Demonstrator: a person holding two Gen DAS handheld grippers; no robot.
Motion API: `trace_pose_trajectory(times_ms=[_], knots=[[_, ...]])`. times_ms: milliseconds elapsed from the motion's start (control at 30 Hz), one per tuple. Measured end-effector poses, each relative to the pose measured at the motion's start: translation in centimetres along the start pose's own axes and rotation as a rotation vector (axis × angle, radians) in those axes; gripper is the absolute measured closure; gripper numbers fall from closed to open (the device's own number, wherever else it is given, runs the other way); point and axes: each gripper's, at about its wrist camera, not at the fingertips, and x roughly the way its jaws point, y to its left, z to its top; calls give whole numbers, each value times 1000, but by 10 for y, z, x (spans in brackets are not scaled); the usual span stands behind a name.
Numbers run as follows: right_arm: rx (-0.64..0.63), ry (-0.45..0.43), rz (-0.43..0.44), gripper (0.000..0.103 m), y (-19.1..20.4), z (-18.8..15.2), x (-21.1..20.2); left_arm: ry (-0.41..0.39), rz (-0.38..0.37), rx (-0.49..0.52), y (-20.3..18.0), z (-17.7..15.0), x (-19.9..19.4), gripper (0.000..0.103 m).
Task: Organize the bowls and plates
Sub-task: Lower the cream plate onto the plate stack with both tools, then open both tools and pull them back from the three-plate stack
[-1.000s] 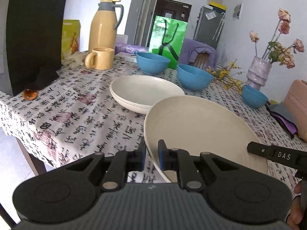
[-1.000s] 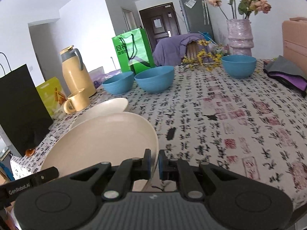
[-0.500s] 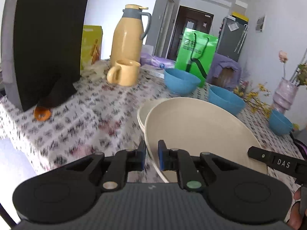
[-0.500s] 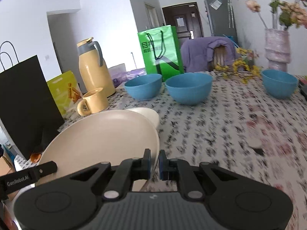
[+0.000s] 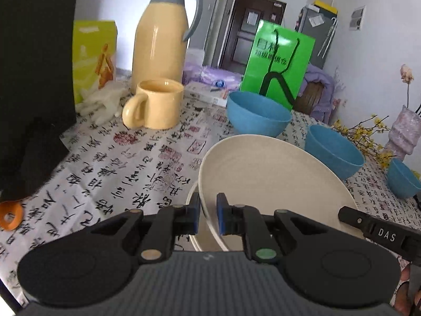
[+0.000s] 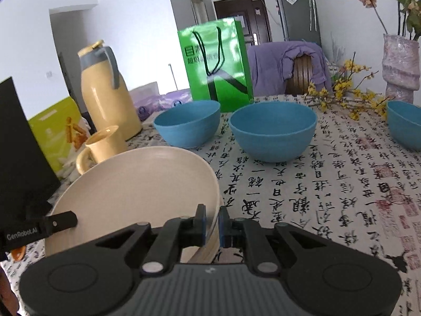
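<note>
The plate (image 5: 268,173) was cream. Three bowls (image 6: 273,129) were blue. The tablecloth (image 6: 342,184) was white with black writing and red stamps. The flask (image 5: 160,39) was yellow with a grey handle, the mug (image 5: 158,102) was yellow, and the bag (image 6: 215,63) was bright green.

The plate (image 5: 263,173) sits over another plate (image 5: 193,226) on the table (image 5: 110,166). Three bowls (image 6: 273,129) stand behind it. The mug (image 5: 155,104) is left, before the jug (image 5: 160,42).
</note>
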Motion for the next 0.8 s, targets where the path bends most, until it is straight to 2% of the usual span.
trace_pose_trajectory(times_ms=[267,433,633,733,800], knots=[[-53,-6,-45,92,10,-2,13,40,-18,-4,9,1,24,90],[-167,-22,-95,87,29,-11,12,44,-10,3,13,-3,26,89],[-195,-22,-93,81,37,-13,9,49,-15,9,18,-11,24,88],[-172,-20,-67,82,34,-12,3,38,-6,25,17,-10,19,80],[-164,-24,-60,83,33,-12,-3,22,-7,34,15,-10,11,71]])
